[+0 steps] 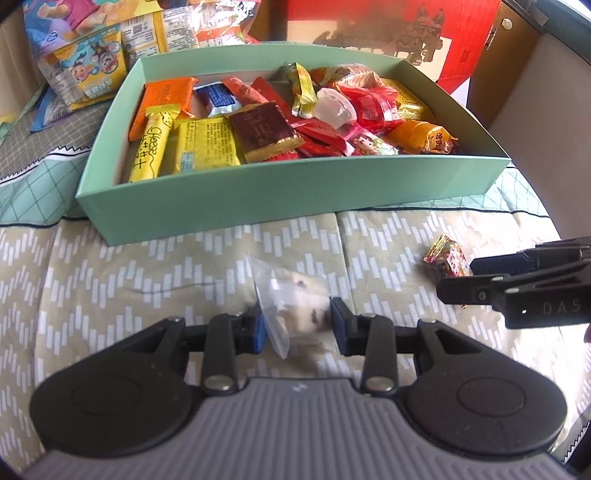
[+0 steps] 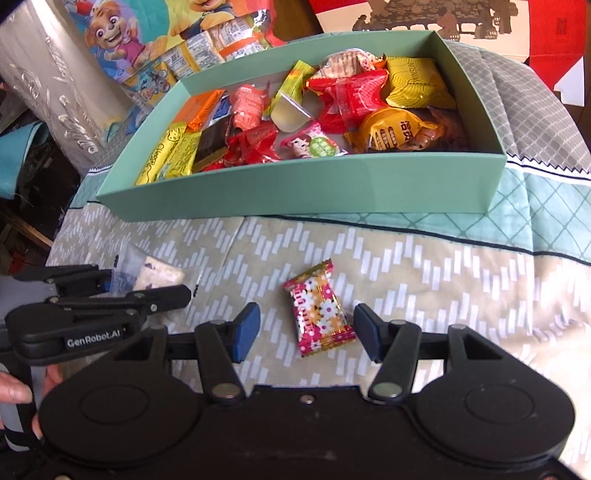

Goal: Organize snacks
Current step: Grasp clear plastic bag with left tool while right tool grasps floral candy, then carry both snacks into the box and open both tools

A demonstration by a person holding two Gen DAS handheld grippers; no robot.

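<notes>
A mint green box (image 1: 280, 192) (image 2: 295, 192) full of several wrapped snacks stands on the patterned cloth ahead of both grippers. My left gripper (image 1: 297, 325) has its jaws around a clear packet with a pale snack (image 1: 295, 295) that lies on the cloth; whether the pads press it I cannot tell. The same packet shows in the right wrist view (image 2: 155, 275). My right gripper (image 2: 306, 332) is open, its blue pads either side of a flower-print candy (image 2: 319, 314) lying on the cloth, not touching it. That candy shows in the left wrist view (image 1: 447, 256).
Large cartoon snack bags (image 1: 85, 55) (image 2: 155, 44) are piled behind the box at the left. A red gift box (image 1: 406, 33) stands behind at the right. A silver roll (image 2: 48, 96) stands at the left of the right wrist view. A hand (image 2: 14, 391) shows at lower left.
</notes>
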